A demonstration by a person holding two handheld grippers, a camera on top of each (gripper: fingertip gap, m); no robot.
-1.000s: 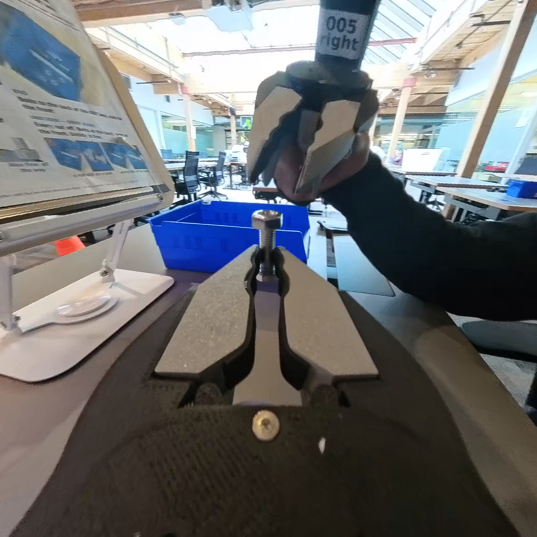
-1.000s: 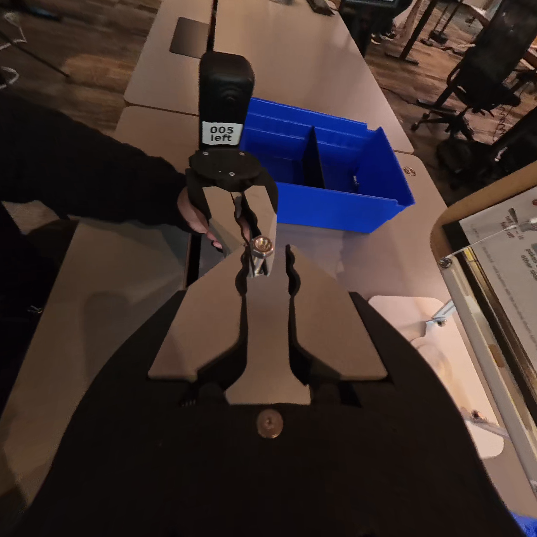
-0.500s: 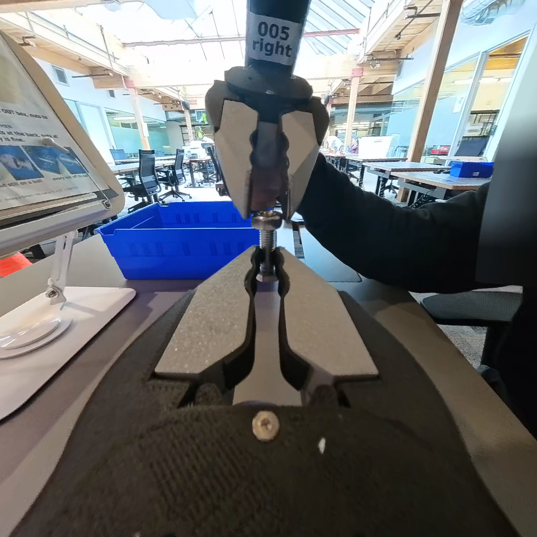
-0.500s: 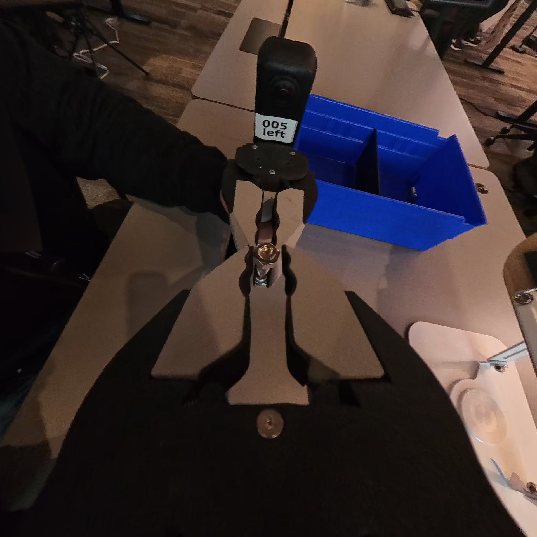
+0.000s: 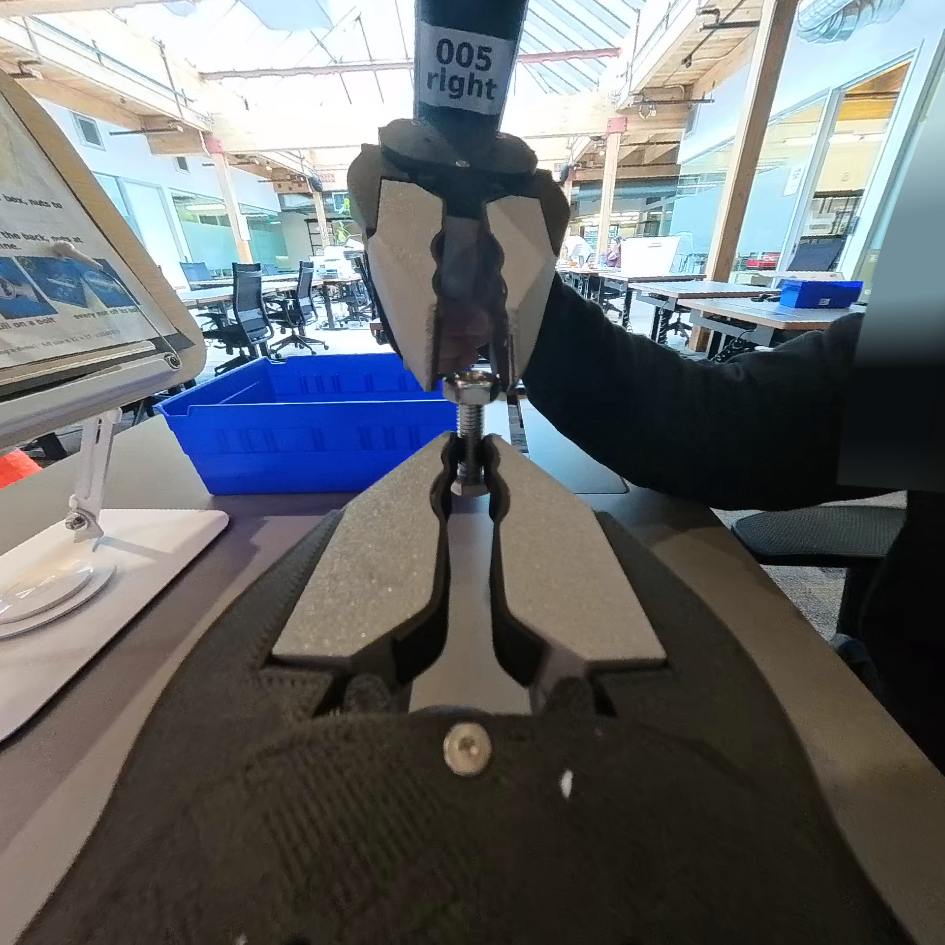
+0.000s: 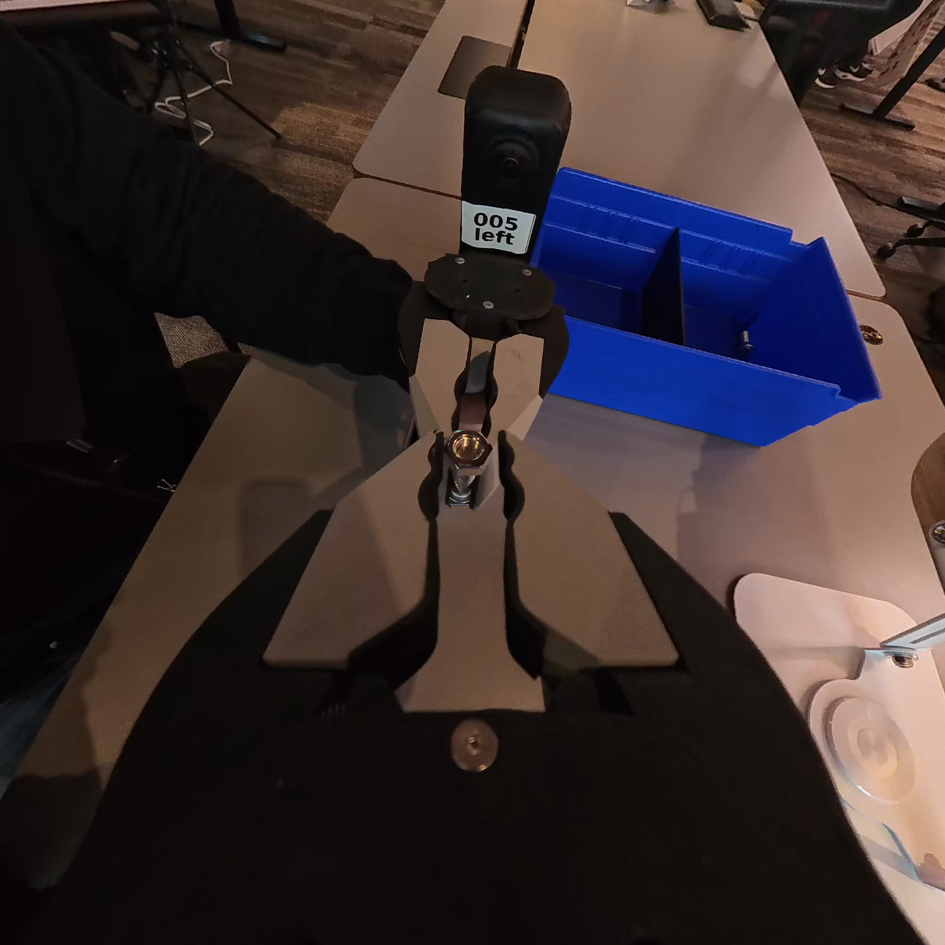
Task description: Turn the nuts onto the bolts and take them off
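Far left in the left wrist view there's a document stand [image 5: 76,286] on a white base, then a blue bin [image 5: 307,434] sitting on the bench [image 5: 153,475]. The bin has a divider, and only one loose bolt [image 6: 745,343] shows in its right compartment.

Middle of the shot is the action: the left gripper [image 5: 470,463] has its fingers pinched narrow on the lower end of one bolt [image 5: 469,429], keeping it upright in the air above the bench, probably so the shaft can't spin. The right gripper [image 5: 473,378] comes straight down from above, its fingers set narrow around the single nut [image 5: 469,391] at the top of the thread, though whether they actually bite it can't be told. That stacked setup looks meant for twisting the nut.

So: two grippers, one nut, two bolts.
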